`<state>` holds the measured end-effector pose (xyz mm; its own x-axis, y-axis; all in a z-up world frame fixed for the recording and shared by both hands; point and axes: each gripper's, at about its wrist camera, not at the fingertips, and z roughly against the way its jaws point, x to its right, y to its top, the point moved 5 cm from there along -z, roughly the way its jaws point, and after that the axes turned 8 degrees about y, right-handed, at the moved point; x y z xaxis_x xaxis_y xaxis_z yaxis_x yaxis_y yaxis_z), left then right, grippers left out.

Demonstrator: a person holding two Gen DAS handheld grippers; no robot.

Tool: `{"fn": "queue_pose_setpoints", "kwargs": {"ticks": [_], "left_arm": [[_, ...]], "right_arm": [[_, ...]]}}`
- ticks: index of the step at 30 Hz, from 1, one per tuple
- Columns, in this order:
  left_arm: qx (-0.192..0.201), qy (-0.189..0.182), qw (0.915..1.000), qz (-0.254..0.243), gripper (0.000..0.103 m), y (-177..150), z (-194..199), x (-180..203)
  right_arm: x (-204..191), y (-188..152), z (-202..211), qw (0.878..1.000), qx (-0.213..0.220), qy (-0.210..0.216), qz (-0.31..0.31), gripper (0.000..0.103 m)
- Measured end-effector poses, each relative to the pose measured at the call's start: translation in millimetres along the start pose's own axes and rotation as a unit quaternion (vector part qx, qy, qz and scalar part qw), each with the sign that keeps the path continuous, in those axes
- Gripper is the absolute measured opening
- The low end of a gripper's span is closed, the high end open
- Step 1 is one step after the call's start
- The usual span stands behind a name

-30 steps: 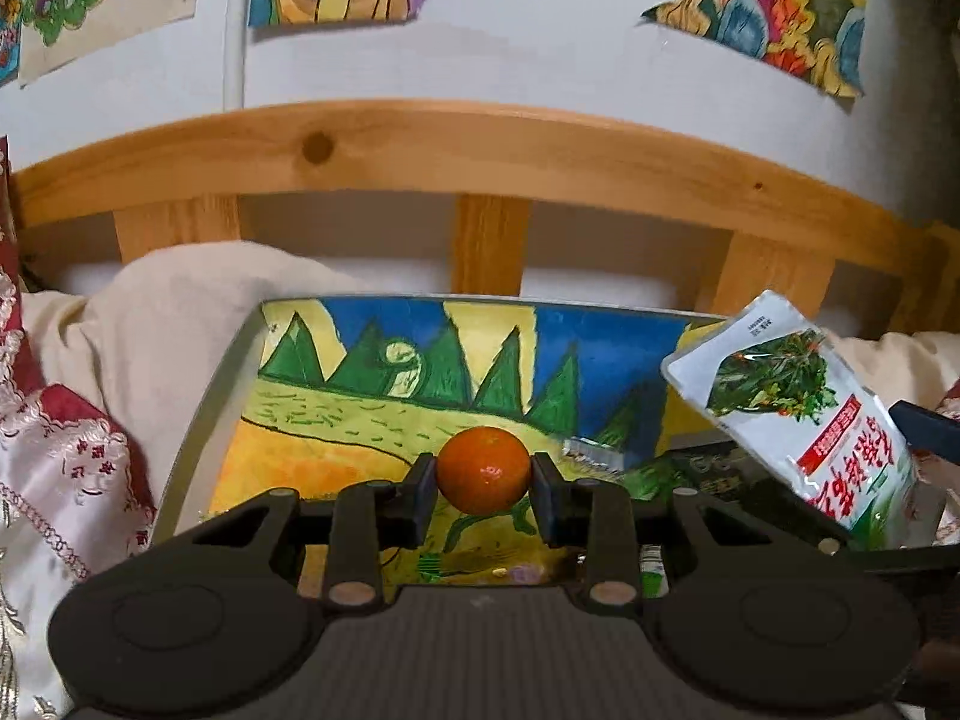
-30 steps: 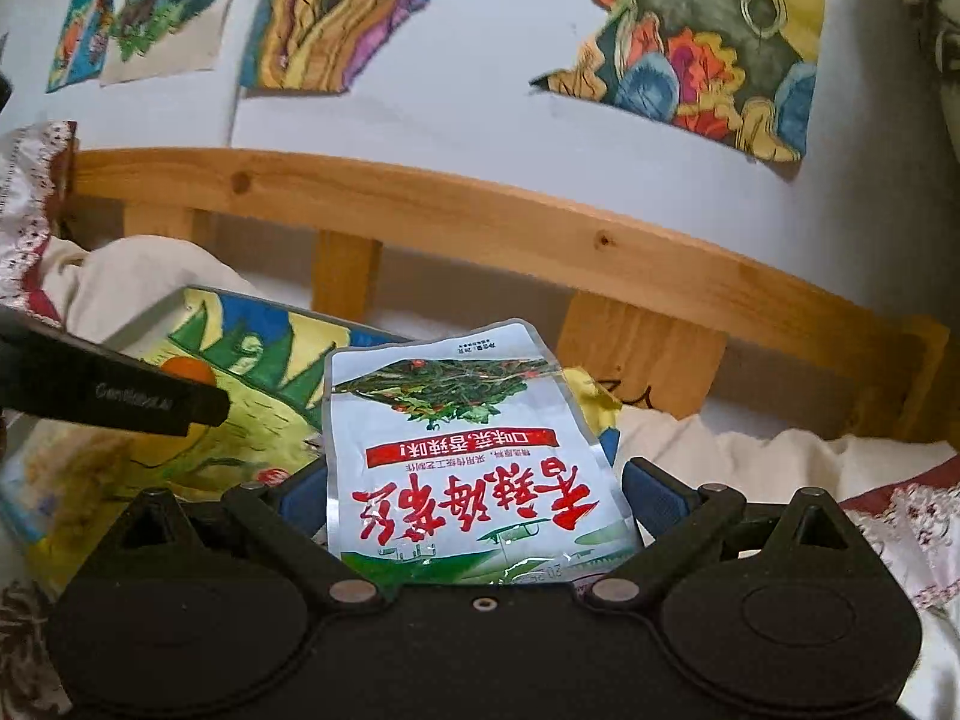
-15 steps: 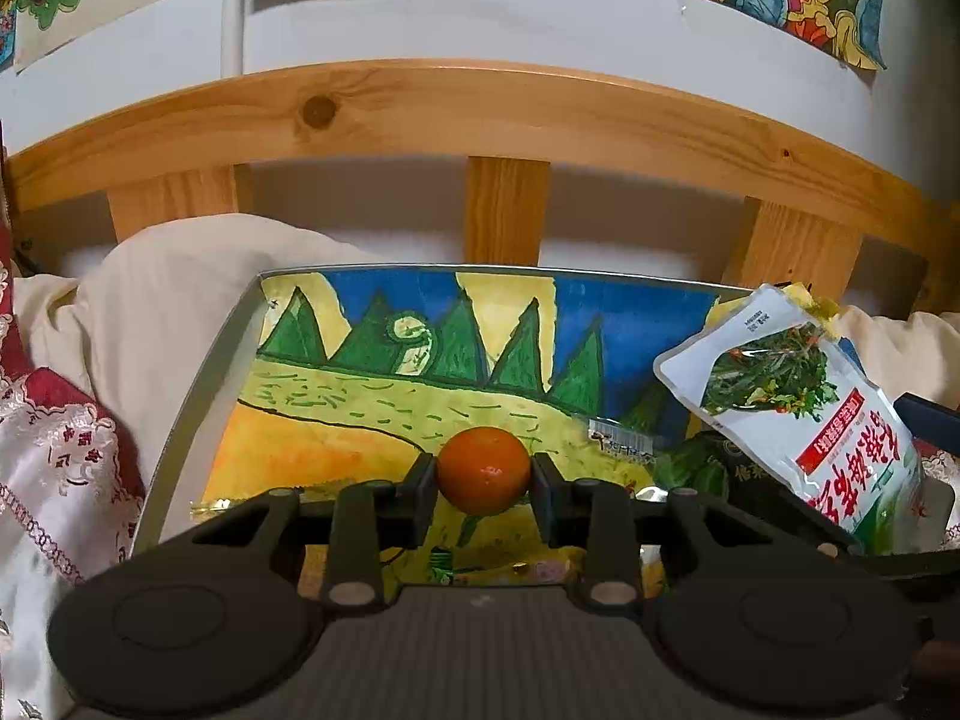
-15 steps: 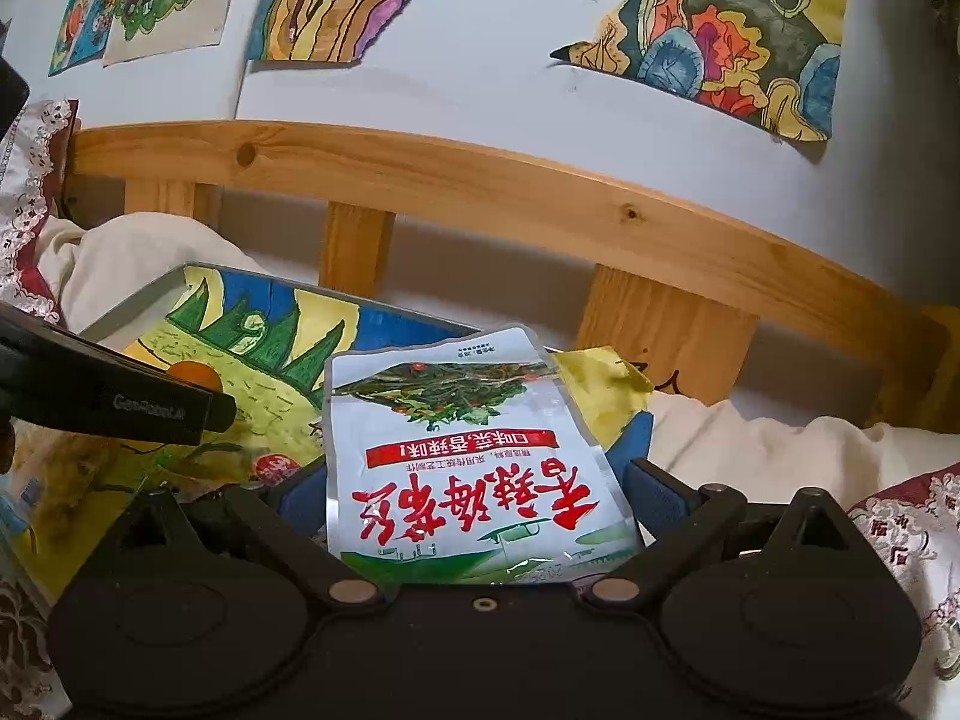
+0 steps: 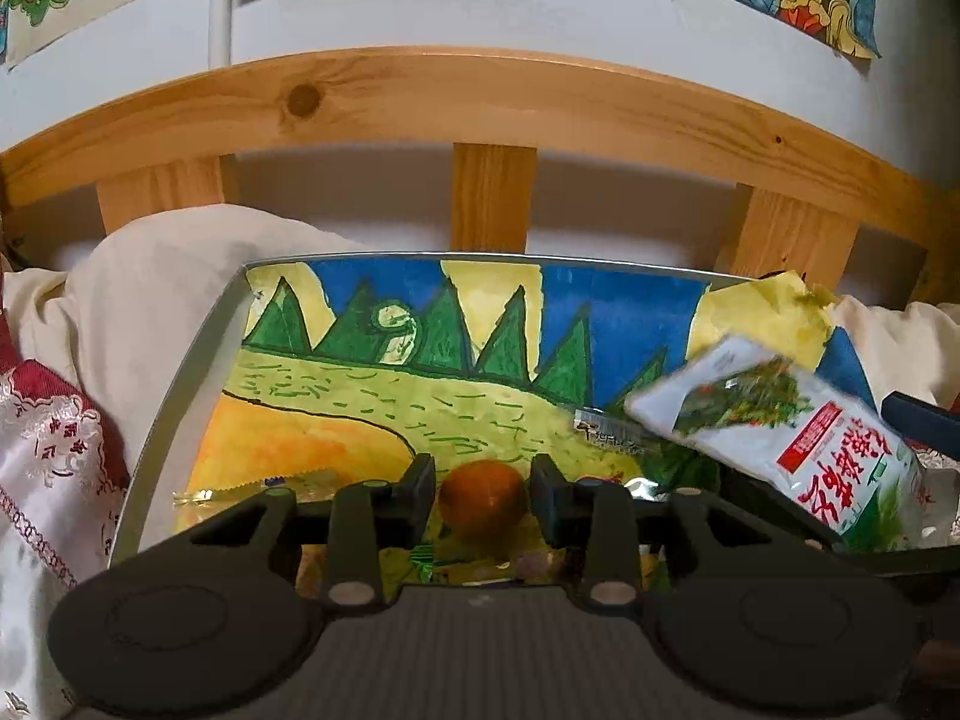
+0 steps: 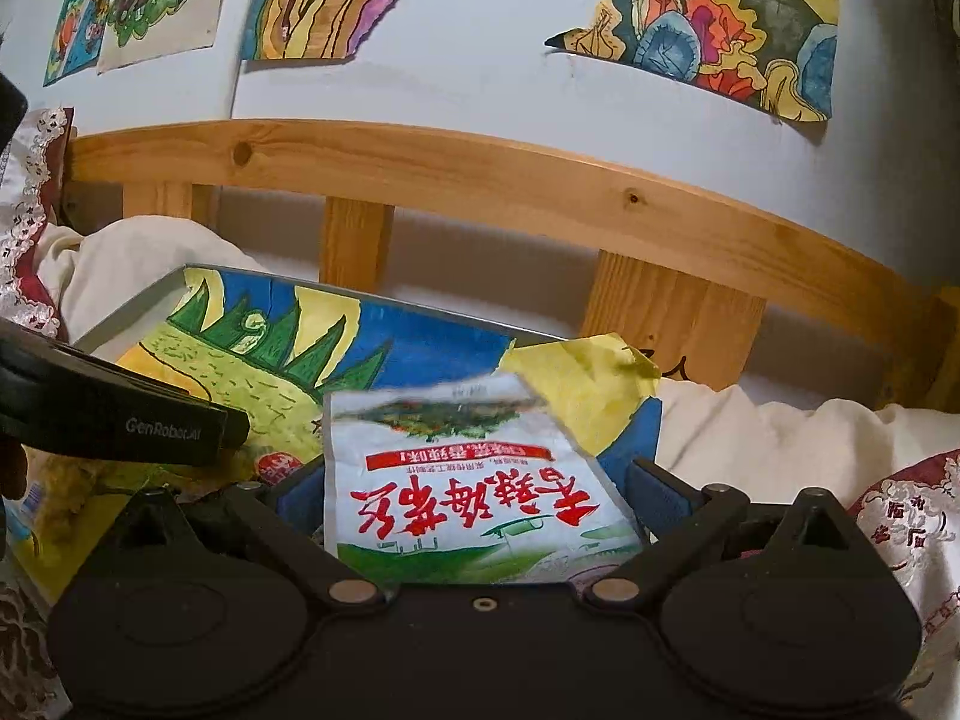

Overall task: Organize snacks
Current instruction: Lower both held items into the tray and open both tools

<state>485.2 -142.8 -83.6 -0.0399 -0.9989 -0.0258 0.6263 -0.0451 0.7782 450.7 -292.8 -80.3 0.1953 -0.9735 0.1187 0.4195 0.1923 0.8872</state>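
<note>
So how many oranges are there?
1. The orange is between the fingers of the left gripper, above the painted tray. More could be hidden behind the snack packet.

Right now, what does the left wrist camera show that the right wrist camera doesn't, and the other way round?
Only the left wrist view shows the orange fruit, sitting between the left gripper's fingers with slight gaps either side, and a gold wrapper on the tray. Only the right wrist view shows the round red label and the right gripper with the white snack packet between its fingers. Both show that packet, the tray lined with a painted landscape, the wooden headboard and the wall paintings.
</note>
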Motion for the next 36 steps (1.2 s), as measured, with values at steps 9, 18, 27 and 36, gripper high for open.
{"fn": "queue_pose_setpoints", "kwargs": {"ticks": [9,18,27,36], "left_arm": [[0.005,0.001,0.9999,0.012,0.053,2.7,5.1,-4.2],[0.013,0.008,0.9994,0.032,0.069,4.2,7.8,-12.3],[0.018,0.015,0.9990,0.038,0.081,5.3,9.2,-16.1],[0.023,0.024,0.9983,0.047,0.089,6.9,11.2,-19.7]], "right_arm": [[0.9,0.4,0.3,1.000,0.003,0.002,-0.004,0.100],[1.7,1.4,2.2,1.000,0.011,-0.003,-0.003,0.102],[2.8,1.9,3.2,1.000,0.016,-0.002,-0.007,0.102],[1.7,3.7,5.9,1.000,0.024,0.007,-0.013,0.102]]}}
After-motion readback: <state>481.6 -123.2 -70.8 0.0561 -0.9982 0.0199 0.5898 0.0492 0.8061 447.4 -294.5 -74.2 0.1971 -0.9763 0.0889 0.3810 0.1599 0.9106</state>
